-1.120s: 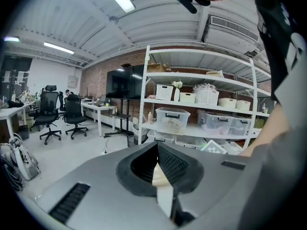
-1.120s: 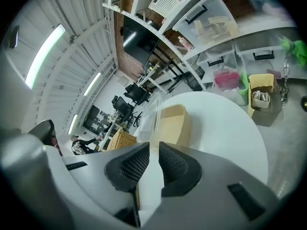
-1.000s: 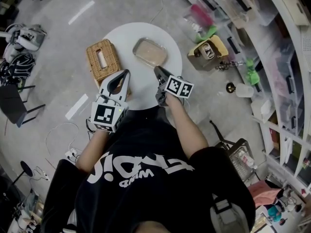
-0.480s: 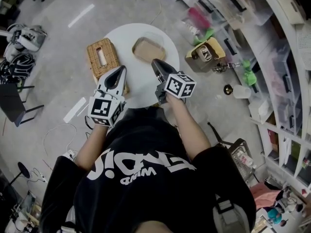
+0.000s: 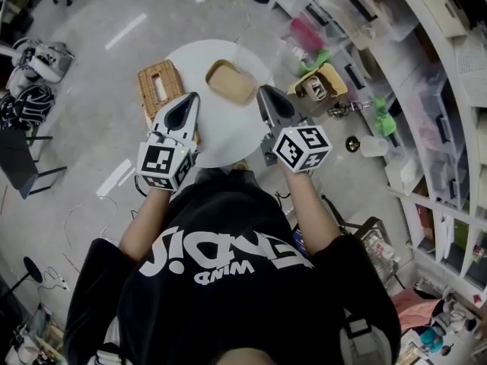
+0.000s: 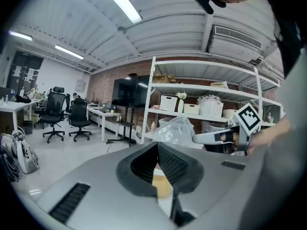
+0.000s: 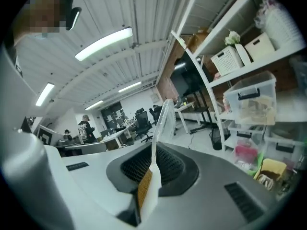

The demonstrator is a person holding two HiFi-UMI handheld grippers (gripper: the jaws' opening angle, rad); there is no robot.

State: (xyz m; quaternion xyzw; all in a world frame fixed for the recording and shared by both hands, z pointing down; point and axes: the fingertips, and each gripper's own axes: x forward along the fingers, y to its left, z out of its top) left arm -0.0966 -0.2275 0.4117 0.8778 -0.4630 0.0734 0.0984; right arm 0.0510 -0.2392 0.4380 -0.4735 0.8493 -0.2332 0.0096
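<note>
Right gripper view gives me the right gripper [image 7: 153, 152] with its jaws clamped on the thin edge of a clear plastic cover [image 7: 165, 115], which stands up from between the pads. From the left gripper view I see that cover as a crumpled, see-through shape held in the air in front of the white shelving [image 6: 211, 95]. My left gripper [image 6: 158, 147] has its jaws pressed together, pads meeting, and it hangs in the air. Head view puts both grippers above the near side of the round white table [image 5: 221, 135]. A tan tray [image 5: 230, 80] lies on the table between the two gripper tips and a little beyond them. A wicker box [image 5: 160, 90] sits at the table's left edge, just ahead of the left gripper; I cannot tell whether it rests on the table.
</note>
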